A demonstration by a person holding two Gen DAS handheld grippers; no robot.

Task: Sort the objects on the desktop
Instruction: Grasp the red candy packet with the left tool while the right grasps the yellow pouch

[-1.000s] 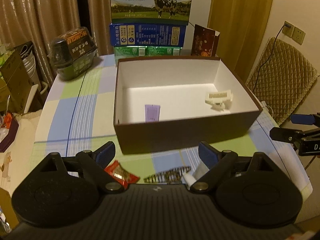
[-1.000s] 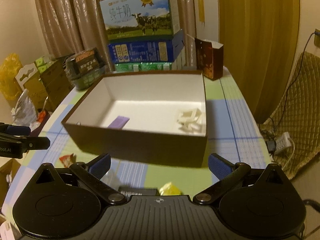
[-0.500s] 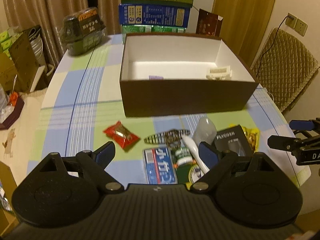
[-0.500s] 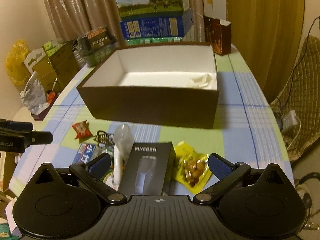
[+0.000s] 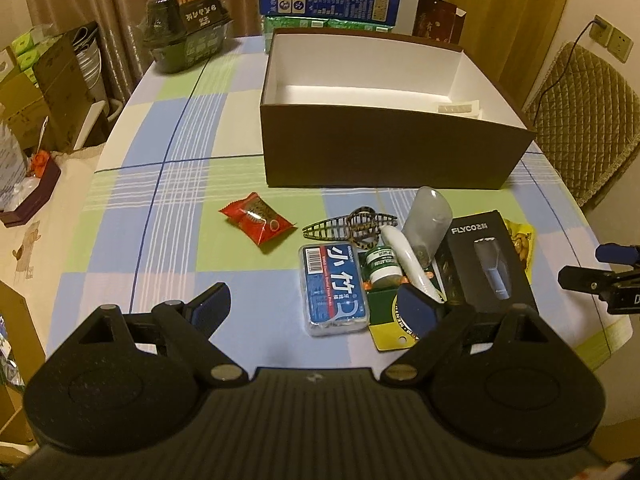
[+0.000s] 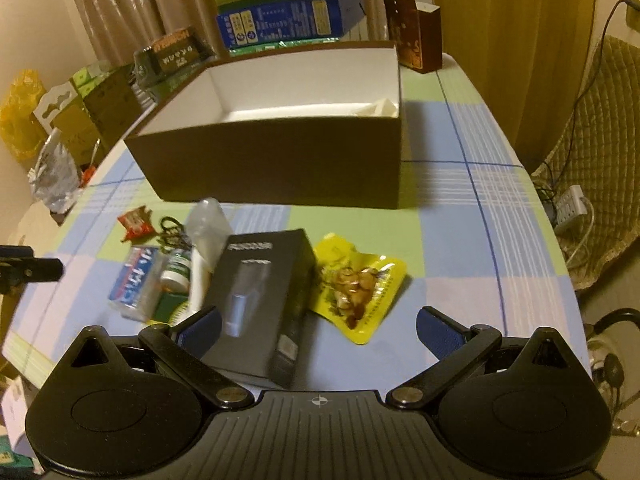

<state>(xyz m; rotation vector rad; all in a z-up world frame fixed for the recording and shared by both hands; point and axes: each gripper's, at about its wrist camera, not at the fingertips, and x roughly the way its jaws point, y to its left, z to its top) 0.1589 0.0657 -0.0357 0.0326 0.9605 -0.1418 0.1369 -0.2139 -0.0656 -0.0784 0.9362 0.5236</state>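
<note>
Left to right on the checked blue-green tablecloth [image 5: 168, 184]: red foil snack packet [image 5: 258, 219] sits alone at 9 o'clock of the clutter, easy to take first. Next the leopard-print hair claw clip [image 5: 352, 225], blue-label clear plastic case [image 5: 335, 289], small green-label white bottle [image 5: 383, 265], white tube-shaped item [image 5: 406, 261] with a translucent grey cap-like piece [image 5: 426, 216] touching it, black FLYCO shaver carton [image 5: 488, 264], and the yellow nut snack pouch [image 6: 358, 284] at the pile's 3 o'clock. They are bunched and partly overlapping, so I judge they are unsorted stock. The large brown cardboard box with white interior [image 5: 384, 156] sits at 12 o'clock of the pile, top open, presumably the drop target; a white plastic piece [image 5: 460, 107] lies in its right rear corner. Left gripper [image 5: 312, 306] has its jaws spread wide, holding nothing, above the near table edge. Right gripper [image 6: 318, 326] likewise wide apart and empty, over the shaver carton's near end. Versus one second back: both cameras were tight on the box wall and showed its floor with a purple sachet; both tools have since pulled back toward 6 o'clock and the whole pile is in view, the sachet now hidden behind the front wall. Jaw spacing unchanged.
</note>
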